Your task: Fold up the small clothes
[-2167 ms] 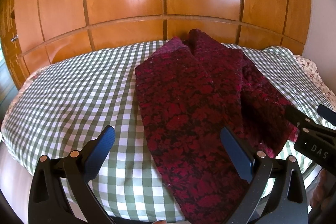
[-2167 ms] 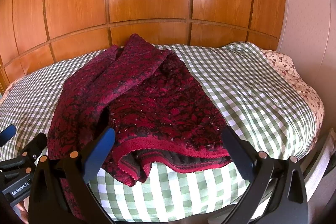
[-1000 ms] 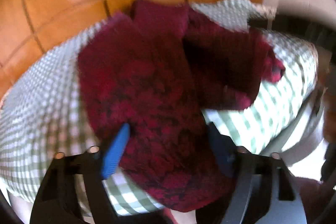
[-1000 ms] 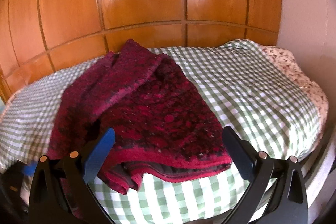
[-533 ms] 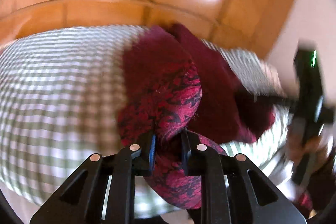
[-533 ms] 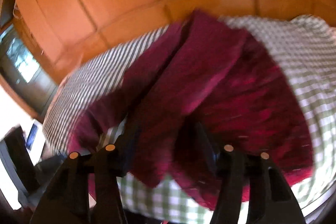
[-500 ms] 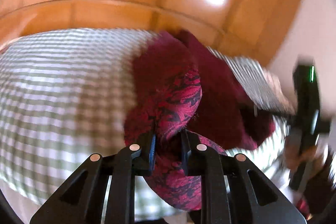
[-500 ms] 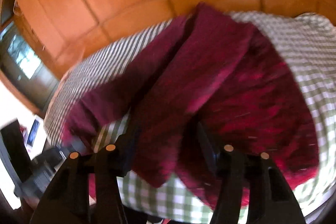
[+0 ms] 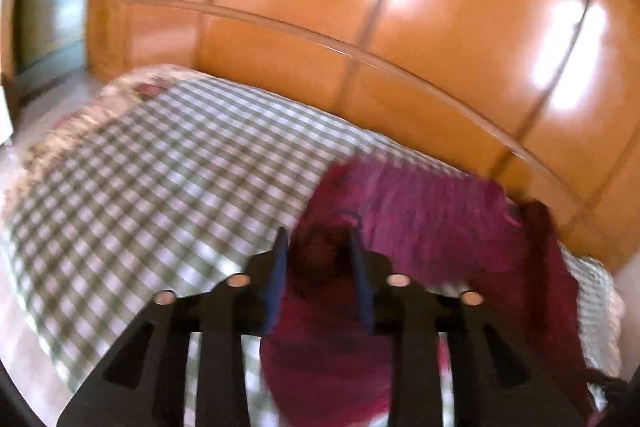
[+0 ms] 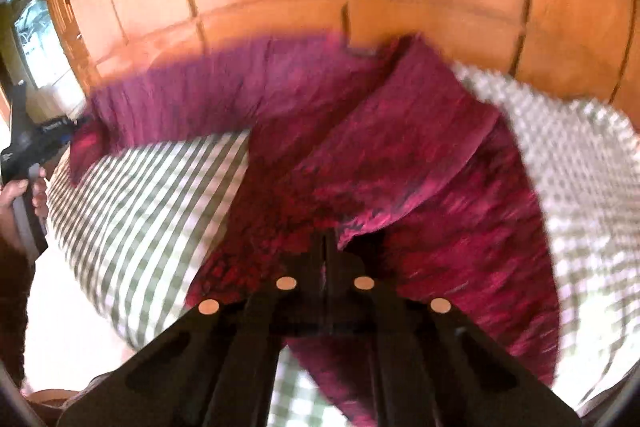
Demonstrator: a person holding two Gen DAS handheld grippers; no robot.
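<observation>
Right gripper jaws just closed fully, pinching the near edge of the maroon patterned garment. Left gripper jaws just reopened part way, a bunch of that cloth between them; blur hides whether the pads press. Garment stretches across the green checked bedspread, wooden headboard behind. Only the right view shows the person's left hand.

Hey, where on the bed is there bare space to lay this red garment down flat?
The widest bare patch of checked bedcover lies left of the red garment, bordered by the floral edge and the wooden panels. A smaller strip shows right of the garment. The middle is crowded: both grippers and the cloth.
</observation>
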